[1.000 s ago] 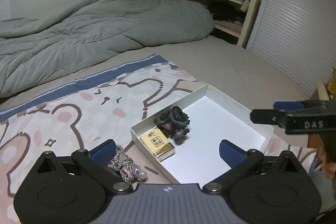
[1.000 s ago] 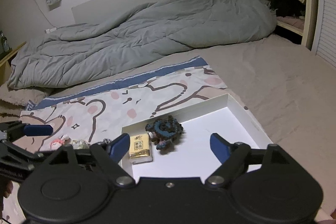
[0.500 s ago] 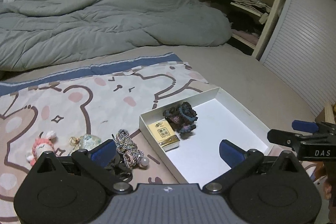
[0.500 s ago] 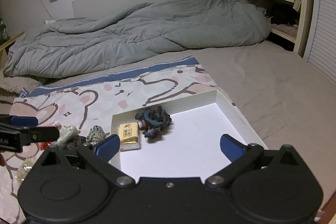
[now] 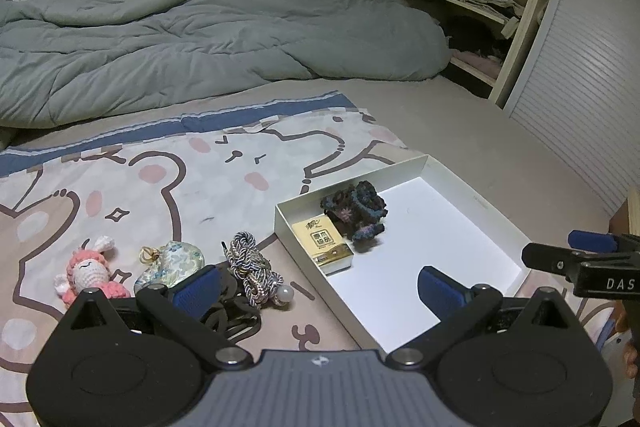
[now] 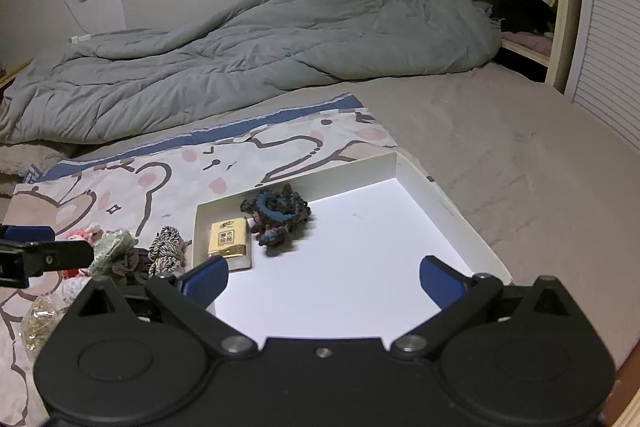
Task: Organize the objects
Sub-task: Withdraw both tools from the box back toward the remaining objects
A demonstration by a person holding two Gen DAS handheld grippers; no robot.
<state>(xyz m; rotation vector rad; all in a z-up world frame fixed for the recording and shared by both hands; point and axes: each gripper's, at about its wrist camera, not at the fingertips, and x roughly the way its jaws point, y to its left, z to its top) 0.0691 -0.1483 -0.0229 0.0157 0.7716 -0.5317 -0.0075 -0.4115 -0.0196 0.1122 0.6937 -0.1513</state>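
Note:
A white shallow box lies on the bed and holds a gold packet and a dark blue crocheted item. Left of the box lie a twisted rope charm with a pearl, a floral pouch, a pink crocheted doll and a black band. My left gripper is open and empty, over the box's left wall. My right gripper is open and empty above the box's near part.
A cartoon bear blanket covers the bed under the items. A grey duvet is piled at the back. Open shelves with clothes and a slatted door stand at the right. A clear bag lies at the left.
My left gripper has drawn back and swung left, so the doll, pouch and rope charm came into view. My right gripper has also drawn back a little. Both stay open.

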